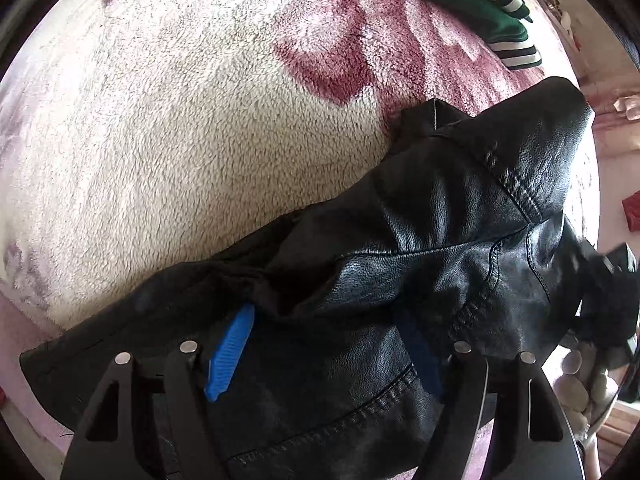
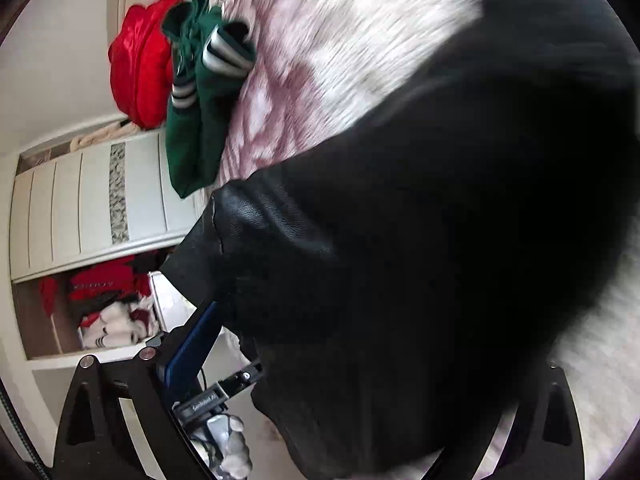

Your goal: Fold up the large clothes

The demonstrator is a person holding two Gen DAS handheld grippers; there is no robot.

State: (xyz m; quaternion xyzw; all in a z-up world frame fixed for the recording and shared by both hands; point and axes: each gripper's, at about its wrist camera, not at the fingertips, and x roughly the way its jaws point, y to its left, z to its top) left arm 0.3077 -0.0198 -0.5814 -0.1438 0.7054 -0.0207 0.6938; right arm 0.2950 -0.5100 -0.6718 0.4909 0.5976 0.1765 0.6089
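Black leather jacket (image 1: 420, 248) bunched between left gripper (image 1: 324, 344) fingers

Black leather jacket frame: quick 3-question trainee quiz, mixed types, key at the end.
1. True or false: the black leather jacket lies over the left gripper.
2. The green garment has cuffs striped in: A) red B) white C) yellow?
3. Fill in: the jacket sits above a fleecy ____ with a dark pink pattern.

Key: 1 true; 2 B; 3 blanket.
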